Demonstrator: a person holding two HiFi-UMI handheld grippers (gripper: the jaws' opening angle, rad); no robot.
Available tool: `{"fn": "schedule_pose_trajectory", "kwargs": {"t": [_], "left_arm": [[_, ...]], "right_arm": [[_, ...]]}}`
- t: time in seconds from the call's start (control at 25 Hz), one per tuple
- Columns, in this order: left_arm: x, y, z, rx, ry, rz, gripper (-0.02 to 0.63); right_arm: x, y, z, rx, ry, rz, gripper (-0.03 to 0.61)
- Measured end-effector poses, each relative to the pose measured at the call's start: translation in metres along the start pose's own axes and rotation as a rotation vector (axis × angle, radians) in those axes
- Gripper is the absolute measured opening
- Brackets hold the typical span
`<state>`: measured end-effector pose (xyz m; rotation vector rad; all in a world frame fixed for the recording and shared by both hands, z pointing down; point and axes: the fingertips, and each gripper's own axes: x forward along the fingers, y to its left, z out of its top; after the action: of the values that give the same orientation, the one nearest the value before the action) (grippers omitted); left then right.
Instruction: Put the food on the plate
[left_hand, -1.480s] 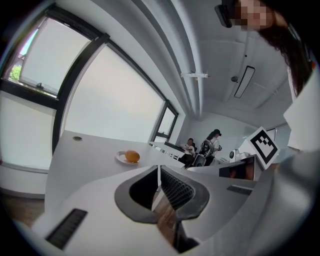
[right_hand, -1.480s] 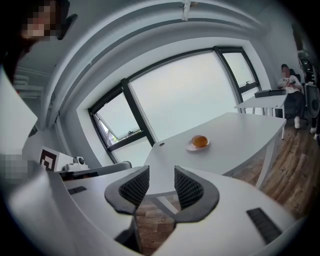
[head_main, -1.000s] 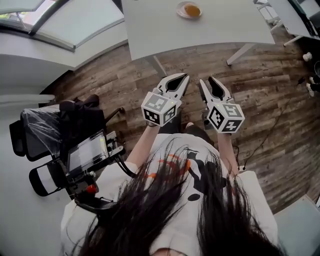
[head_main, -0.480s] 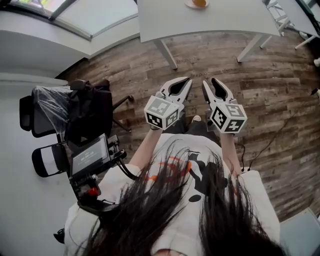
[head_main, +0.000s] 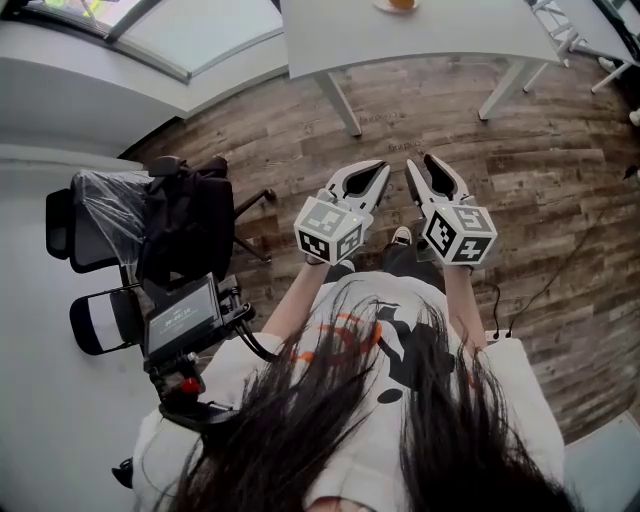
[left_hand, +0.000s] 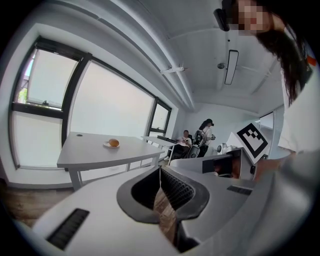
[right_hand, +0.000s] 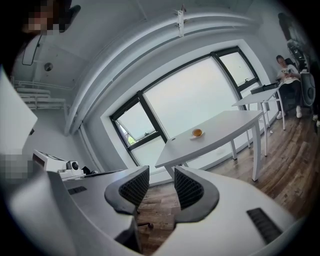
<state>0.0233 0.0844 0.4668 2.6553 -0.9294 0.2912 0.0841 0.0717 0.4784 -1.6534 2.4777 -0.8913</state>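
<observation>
A round orange bun (left_hand: 114, 142) lies on a small plate (left_hand: 108, 145) on a white table (head_main: 420, 40); in the head view the plate (head_main: 398, 5) is cut by the top edge. The right gripper view shows the bun (right_hand: 197, 132) far ahead too. Both grippers are held side by side at chest height over the wooden floor, well short of the table. My left gripper (head_main: 382, 166) is shut, its tips touching (left_hand: 160, 169), with nothing held. My right gripper (head_main: 418, 160) is shut down to a narrow slit (right_hand: 161, 172), also with nothing in it.
At the left stand a plastic-wrapped chair (head_main: 100, 215) with a dark garment (head_main: 185, 215) over it and a screen on a rig (head_main: 180, 318). A cable (head_main: 525, 300) runs over the floor at the right. People (left_hand: 200, 140) are at more desks beyond the table.
The head view has slid so that the table and plate moved up towards the frame's top edge. Both grippers keep the same pose and stay shut.
</observation>
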Motion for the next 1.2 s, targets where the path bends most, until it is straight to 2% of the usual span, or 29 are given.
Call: {"fn": "schedule_pose_trajectory", "kwargs": {"t": [0.44, 0.72, 1.2], "left_arm": [[-0.089, 0.014, -0.026, -0.015, -0.015, -0.028, 0.006], [-0.211, 0.011, -0.063, -0.008, -0.056, -0.101, 0.006], [-0.213, 0.008, -0.07, -0.018, -0.036, -0.118, 0.006]], "right_arm": [[-0.016, 0.071, -0.043, 0.0, -0.014, -0.066, 0.164], [-0.053, 0.184, -0.112, -0.035, -0.044, -0.118, 0.164], [-0.067, 0.186, -0.132, -0.04, 0.001, -0.139, 0.164]]}}
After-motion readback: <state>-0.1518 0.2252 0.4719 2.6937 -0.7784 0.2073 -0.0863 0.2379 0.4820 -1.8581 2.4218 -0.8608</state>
